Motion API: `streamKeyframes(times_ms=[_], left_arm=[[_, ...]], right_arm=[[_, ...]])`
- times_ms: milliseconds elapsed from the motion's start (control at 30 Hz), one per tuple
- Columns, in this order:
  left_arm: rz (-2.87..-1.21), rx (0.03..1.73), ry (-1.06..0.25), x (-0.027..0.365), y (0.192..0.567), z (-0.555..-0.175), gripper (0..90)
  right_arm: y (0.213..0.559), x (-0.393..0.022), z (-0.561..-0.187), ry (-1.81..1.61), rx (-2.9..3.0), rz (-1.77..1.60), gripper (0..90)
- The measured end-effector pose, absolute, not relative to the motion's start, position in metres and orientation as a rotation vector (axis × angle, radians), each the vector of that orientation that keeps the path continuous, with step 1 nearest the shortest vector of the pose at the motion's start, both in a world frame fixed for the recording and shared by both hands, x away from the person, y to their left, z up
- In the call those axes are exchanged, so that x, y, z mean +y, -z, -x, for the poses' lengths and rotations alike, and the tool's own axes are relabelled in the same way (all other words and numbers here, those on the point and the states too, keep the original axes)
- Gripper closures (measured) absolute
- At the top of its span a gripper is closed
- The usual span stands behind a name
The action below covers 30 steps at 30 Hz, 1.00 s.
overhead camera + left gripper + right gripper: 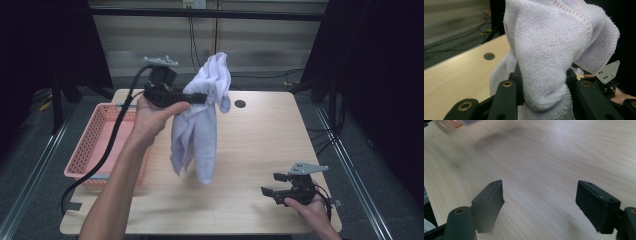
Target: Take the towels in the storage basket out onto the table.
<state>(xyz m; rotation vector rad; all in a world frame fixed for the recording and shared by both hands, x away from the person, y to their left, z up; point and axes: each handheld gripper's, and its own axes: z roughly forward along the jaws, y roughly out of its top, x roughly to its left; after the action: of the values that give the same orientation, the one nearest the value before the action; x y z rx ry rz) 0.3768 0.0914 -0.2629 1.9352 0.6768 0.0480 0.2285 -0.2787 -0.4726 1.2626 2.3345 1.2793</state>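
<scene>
1. The left claw (202, 98) is clamped on a white towel (200, 125), holding it in the air above the desk (250, 150), just right of the pink basket (95, 145)
2. The towel hangs down, its lower end clear of the desk
3. The right claw (272, 185) rests at the desk's near right corner, jaws apart, well away from the towel

- The left gripper (202, 98) is black, with a grey three-cornered plate on top and a thick black cable trailing from its body.
- Its jaws are matte black bars with brass-ringed screw holes at the joints.
- The right gripper (274, 186) is black too, under a grey plate pierced by small holes.
- Its jaws end in flat, blocky black pads.
- Both forearms are bare, with no sleeves or gloves.
</scene>
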Motion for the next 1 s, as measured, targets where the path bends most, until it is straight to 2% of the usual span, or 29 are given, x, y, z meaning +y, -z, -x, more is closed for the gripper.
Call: streamKeyframes(times_ms=[433,633,767,867,933,1000], left_arm=[[-2.024,0.685,0.079,0.045,0.357,-0.364,63.9],[-2.067,0.681,0.158,0.029,0.399,-0.361,58.1],[-2.121,0.701,0.138,0.024,0.423,-0.360,46.3],[-2.133,0.698,0.121,0.021,0.430,-0.360,27.9],[-2.131,0.698,0.104,0.021,0.432,-0.360,20.0],[-2.117,0.665,0.121,0.024,0.433,-0.359,16.3]], right_arm=[[0.472,-0.277,-0.228,-1.285,2.338,-1.240,22.1],[0.472,-0.276,-0.228,-1.283,2.342,-1.234,22.1],[0.472,-0.275,-0.228,-1.285,2.344,-1.231,22.1],[0.472,-0.273,-0.228,-1.284,2.348,-1.227,22.1],[0.472,-0.273,-0.228,-1.285,2.350,-1.223,22.1],[0.471,-0.271,-0.228,-1.286,2.348,-1.217,22.0]])
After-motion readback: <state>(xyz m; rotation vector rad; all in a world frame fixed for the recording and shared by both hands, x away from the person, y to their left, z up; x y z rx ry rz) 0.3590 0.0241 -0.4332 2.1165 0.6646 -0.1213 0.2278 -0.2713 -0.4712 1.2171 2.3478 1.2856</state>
